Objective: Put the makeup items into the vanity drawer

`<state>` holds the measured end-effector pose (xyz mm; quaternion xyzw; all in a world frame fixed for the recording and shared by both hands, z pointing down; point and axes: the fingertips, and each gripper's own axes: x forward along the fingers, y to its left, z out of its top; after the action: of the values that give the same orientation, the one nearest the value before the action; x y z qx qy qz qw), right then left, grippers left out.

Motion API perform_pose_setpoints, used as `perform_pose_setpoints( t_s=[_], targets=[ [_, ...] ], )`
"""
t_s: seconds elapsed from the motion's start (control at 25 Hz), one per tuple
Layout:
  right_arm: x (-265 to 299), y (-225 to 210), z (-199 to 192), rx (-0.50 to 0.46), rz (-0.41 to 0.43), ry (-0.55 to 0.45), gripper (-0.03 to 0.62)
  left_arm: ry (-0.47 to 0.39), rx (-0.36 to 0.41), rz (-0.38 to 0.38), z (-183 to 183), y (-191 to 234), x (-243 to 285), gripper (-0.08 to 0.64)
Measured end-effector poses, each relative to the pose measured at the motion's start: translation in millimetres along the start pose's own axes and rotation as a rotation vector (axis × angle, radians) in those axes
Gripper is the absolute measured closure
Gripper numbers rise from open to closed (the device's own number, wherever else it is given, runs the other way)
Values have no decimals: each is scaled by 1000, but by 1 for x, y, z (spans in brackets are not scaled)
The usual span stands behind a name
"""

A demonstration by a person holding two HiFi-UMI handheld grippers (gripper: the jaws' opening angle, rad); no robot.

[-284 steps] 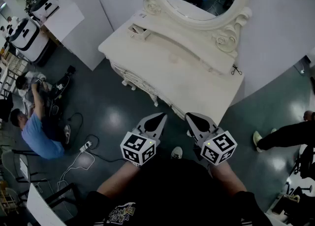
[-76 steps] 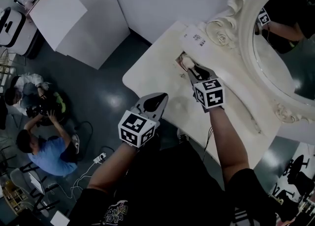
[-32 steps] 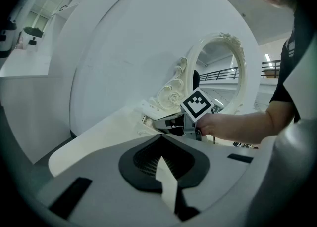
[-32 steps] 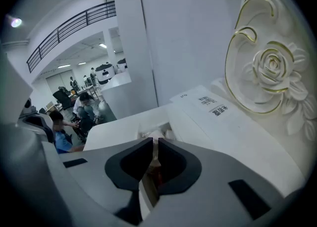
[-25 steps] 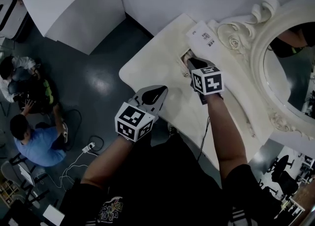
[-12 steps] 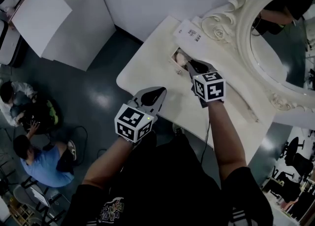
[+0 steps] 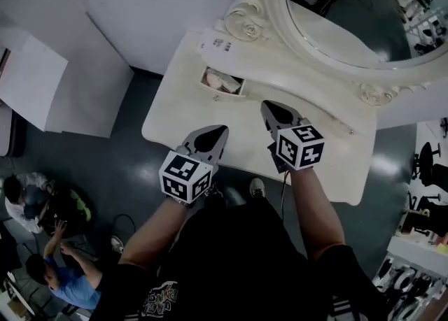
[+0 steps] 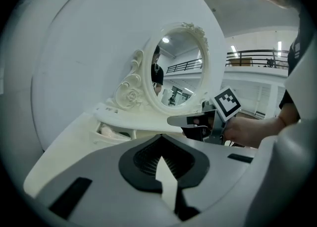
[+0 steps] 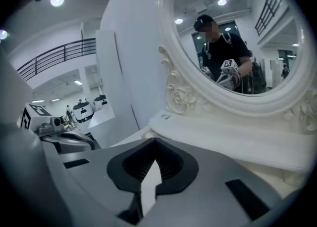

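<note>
Hovering above one white vanity (image 7: 183,106), my two claws are empty: right claw (image 7: 270,109) closing tip to tip, left claw (image 7: 218,131) pressed together. One drawer (image 7: 213,91) stands open, pale makeup items (image 7: 226,83) inside, too indistinct to count.

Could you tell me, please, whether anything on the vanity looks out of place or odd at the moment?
Only one thing stands out: the small drawer at the back left of the vanity is pulled open, with pale makeup items lying inside. Nothing looks spilled, tipped or broken.
</note>
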<state>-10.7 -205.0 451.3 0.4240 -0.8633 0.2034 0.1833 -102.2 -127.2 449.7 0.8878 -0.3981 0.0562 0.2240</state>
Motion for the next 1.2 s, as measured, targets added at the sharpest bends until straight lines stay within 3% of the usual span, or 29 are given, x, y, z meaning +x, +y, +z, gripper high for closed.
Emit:
perform_pose_setpoints(
  t_s=[0.36, 0.72, 1.2],
  targets=[
    [-101, -26, -18, 11, -25, -71, 563, 15, -2, 13, -7, -68, 30, 560],
    [-165, -49, -44, 5, 38, -94, 563, 15, 6, 74, -22, -136, 47, 560],
    [-216, -34, -71, -59, 164, -71, 563, -13, -16, 148, -39, -186, 43, 560]
  ],
)
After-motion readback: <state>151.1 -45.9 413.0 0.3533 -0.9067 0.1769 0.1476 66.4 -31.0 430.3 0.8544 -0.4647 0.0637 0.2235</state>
